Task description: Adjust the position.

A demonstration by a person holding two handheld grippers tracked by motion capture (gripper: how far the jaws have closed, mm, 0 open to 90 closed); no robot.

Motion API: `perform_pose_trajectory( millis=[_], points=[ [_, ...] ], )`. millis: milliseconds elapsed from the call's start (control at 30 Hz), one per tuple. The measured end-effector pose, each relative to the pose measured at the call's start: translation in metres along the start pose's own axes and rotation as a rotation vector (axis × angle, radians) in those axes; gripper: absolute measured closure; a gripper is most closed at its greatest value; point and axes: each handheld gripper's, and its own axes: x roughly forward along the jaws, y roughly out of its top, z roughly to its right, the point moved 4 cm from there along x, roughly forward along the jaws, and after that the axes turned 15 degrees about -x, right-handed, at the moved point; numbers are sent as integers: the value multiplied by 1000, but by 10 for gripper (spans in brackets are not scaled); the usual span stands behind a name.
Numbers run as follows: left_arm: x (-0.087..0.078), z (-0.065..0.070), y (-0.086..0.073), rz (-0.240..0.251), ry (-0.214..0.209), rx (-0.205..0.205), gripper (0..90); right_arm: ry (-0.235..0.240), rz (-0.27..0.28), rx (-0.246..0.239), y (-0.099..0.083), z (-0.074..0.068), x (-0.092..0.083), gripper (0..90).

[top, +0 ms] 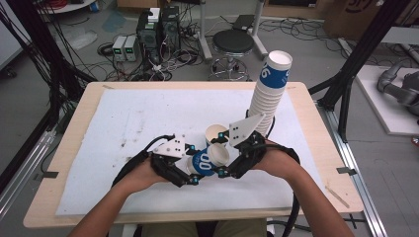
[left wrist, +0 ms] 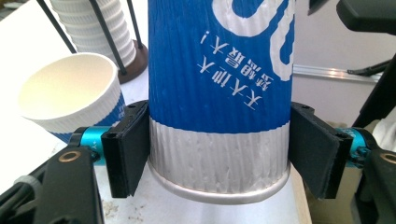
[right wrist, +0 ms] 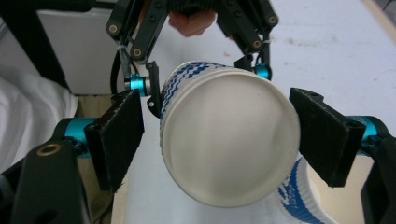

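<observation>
The left gripper (top: 190,178) clamps the base of a blue cup (top: 207,160) held on its side above the mat (top: 123,123). The right gripper (top: 223,172) has its jaws apart around the cup's rim, not pressing. A second cup (top: 216,134) stands just behind, near the stack (top: 269,94)

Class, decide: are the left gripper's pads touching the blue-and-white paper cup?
Touching. In the left gripper view, both pads of the left gripper press the ribbed white band at the base of the blue cup.
</observation>
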Motion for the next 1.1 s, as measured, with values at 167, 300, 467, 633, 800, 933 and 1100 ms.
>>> perform_pose_trajectory(
  millis=[167,300,467,633,800,933,1100],
  points=[
    [3,1,-1,-13,-13,-1,271,27,-46,-15,-3,-1,6,217],
    [5,3,-3,-34,-24,5,269,47,-65,-23,-5,-2,7,283],
    [9,4,-6,-58,-35,15,266,87,-65,-28,-9,-4,8,303],
    [12,5,-8,-77,-40,18,266,107,-80,-12,-14,-7,10,311],
    [11,4,-8,-31,-48,-11,226,100,-78,23,-15,-8,8,310],
    [9,3,-11,72,-60,-56,179,83,-34,47,-18,-8,5,309],
    [5,0,-16,164,-58,-84,168,52,24,79,-24,-8,-2,308]
  ],
)
